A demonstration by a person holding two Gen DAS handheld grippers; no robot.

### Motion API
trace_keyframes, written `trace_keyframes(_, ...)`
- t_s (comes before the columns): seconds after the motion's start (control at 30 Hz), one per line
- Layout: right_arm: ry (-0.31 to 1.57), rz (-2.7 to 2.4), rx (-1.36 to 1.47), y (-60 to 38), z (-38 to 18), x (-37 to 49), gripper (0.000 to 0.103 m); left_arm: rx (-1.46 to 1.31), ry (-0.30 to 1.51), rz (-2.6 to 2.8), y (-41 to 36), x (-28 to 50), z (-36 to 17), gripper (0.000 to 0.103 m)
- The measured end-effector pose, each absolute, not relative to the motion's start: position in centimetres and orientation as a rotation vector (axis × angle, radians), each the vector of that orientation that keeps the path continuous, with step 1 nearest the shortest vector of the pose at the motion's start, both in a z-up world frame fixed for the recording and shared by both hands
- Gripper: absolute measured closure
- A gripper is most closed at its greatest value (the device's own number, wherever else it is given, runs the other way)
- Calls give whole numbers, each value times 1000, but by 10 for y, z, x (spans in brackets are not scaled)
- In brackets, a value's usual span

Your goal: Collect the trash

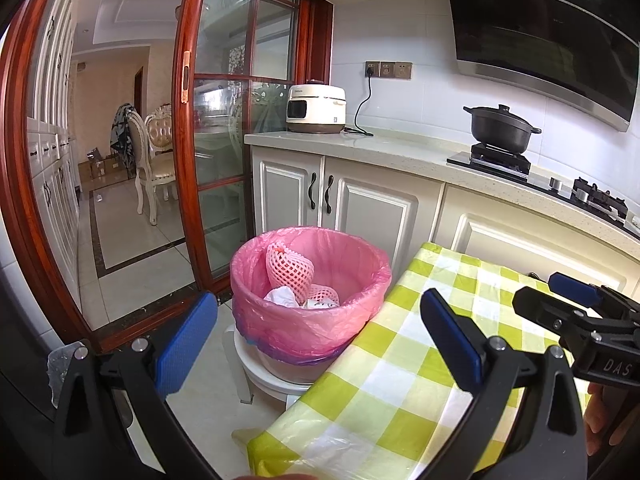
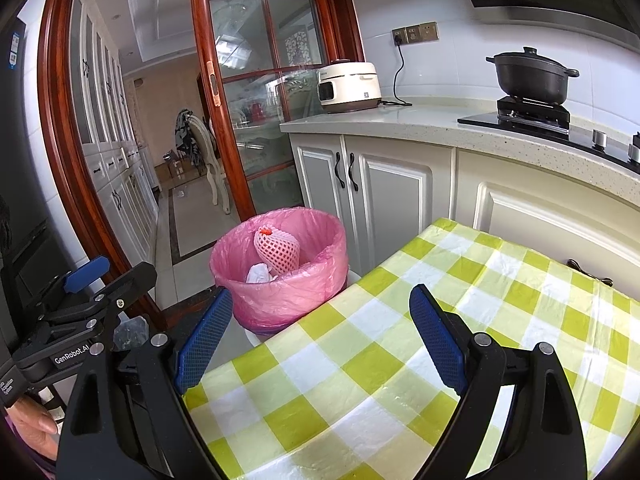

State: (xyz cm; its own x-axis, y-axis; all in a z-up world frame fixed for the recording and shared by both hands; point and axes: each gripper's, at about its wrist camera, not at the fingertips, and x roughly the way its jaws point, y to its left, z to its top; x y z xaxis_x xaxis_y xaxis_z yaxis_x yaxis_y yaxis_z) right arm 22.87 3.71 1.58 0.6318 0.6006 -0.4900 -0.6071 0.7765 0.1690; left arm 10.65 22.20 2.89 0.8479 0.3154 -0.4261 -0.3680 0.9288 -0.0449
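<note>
Both grippers hover with jaws spread, grasping nothing, trash already in the bin

The left gripper [image 1: 320, 332] hangs over the tablecloth's [image 1: 384, 364] left edge, the pink-lined trash bin [image 1: 256, 312] beyond holding a foam fruit net [image 1: 288, 268] and crumpled paper [image 1: 282, 296]; the right gripper [image 2: 320, 330] is over the cloth's left corner

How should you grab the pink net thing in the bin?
Probably from above, at the top end of the pink foam net. It leans against the bin wall, tip poking highest, clear of the crumpled paper below.
</note>
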Motion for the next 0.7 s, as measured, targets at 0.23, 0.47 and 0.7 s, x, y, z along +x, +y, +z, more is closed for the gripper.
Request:
trace_keyframes(0.23, 549, 685, -6, 35, 17, 226, 18, -128, 428, 361, 222, 107, 29, 5)
trace_keyframes(0.47, 549, 685, -4, 34, 18, 227, 18, -127, 428, 358, 221, 107, 29, 5)
trace_keyframes(0.7, 548, 680, 1, 33, 18, 227, 18, -121, 431, 351, 219, 108, 27, 5)
